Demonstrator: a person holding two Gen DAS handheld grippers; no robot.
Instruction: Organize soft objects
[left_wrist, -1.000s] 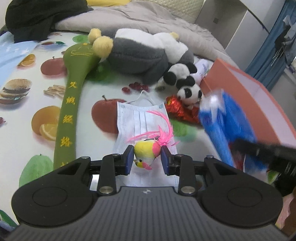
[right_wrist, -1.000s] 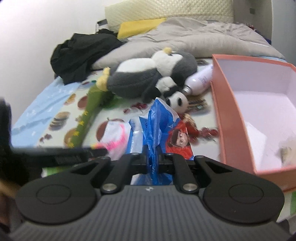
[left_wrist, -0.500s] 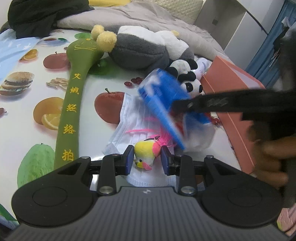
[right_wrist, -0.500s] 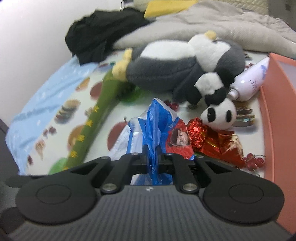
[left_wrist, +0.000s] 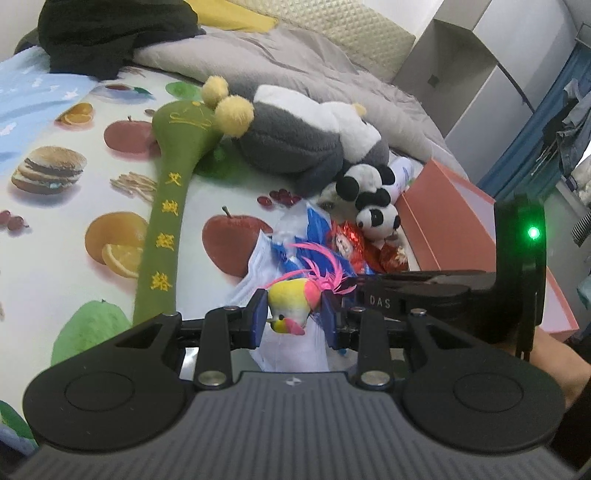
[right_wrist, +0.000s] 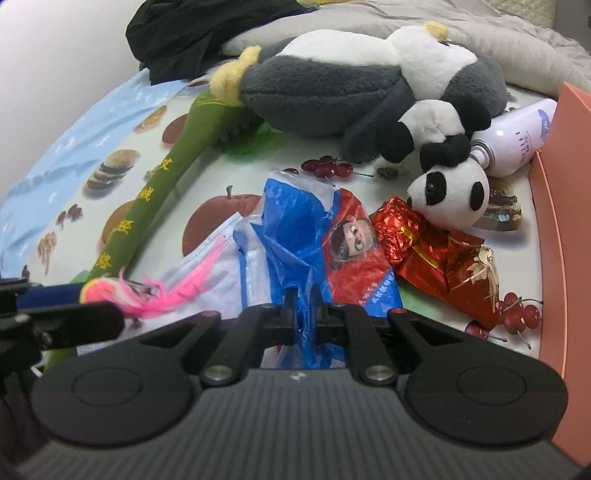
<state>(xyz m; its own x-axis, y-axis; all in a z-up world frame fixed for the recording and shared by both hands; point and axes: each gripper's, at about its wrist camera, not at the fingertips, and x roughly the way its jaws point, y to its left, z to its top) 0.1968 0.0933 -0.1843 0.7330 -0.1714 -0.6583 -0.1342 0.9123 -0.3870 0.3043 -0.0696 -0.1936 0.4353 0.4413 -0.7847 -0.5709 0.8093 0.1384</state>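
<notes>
A fruit-printed bed sheet (right_wrist: 110, 177) is covered with a green mallet (left_wrist: 166, 206), plush pandas (right_wrist: 369, 74), a face mask (right_wrist: 207, 254) and a salmon box (left_wrist: 450, 206)

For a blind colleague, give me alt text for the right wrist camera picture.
The right gripper pinches a blue plastic bag lying on a fruit-print sheet. A small panda toy, red foil wrapper and big grey plush lie beyond, an orange box at right.

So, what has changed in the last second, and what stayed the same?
The right gripper carried the crumpled blue plastic bag from beside the orange box down onto the white face mask. Its jaws stayed shut on the bag. The left gripper kept holding the small yellow bird toy.
</notes>
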